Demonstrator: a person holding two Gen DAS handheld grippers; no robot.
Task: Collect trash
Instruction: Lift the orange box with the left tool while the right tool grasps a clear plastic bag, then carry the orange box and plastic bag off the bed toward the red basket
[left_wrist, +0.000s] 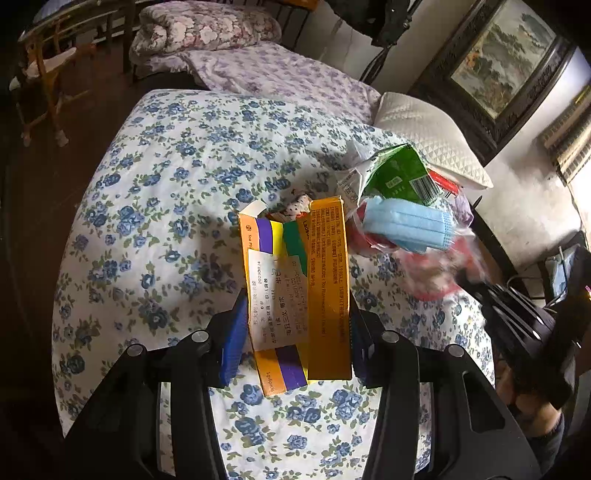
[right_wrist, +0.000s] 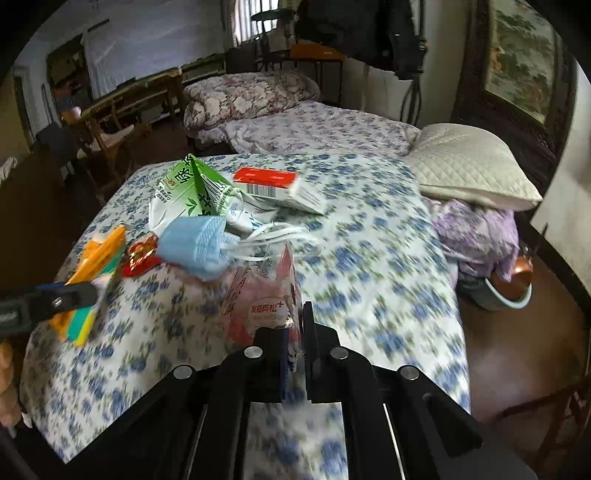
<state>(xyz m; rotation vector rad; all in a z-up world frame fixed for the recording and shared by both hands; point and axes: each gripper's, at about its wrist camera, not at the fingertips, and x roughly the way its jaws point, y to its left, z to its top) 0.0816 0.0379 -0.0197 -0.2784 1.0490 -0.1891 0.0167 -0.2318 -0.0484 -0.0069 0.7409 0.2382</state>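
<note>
On the blue-flowered bedspread (left_wrist: 177, 192) lies a heap of trash: a blue face mask (right_wrist: 199, 243), a crumpled green packet (right_wrist: 192, 188), a red-and-white box (right_wrist: 280, 184) and a small red wrapper (right_wrist: 142, 254). My left gripper (left_wrist: 295, 343) is shut on an orange medicine box (left_wrist: 295, 288) with purple, yellow and green stripes and a white label, held above the bed. My right gripper (right_wrist: 295, 332) is shut on a clear pink snack wrapper (right_wrist: 262, 302) beside the mask. In the left wrist view the mask (left_wrist: 406, 225) and green packet (left_wrist: 399, 177) sit just right of the box.
A white quilted pillow (right_wrist: 469, 166) and a bunched purple cloth (right_wrist: 476, 232) lie at the bed's right side. A bowl (right_wrist: 506, 291) stands on the floor right of the bed. A second bed (right_wrist: 314, 129) with a folded floral quilt lies behind, wooden chairs (right_wrist: 107, 136) at the left.
</note>
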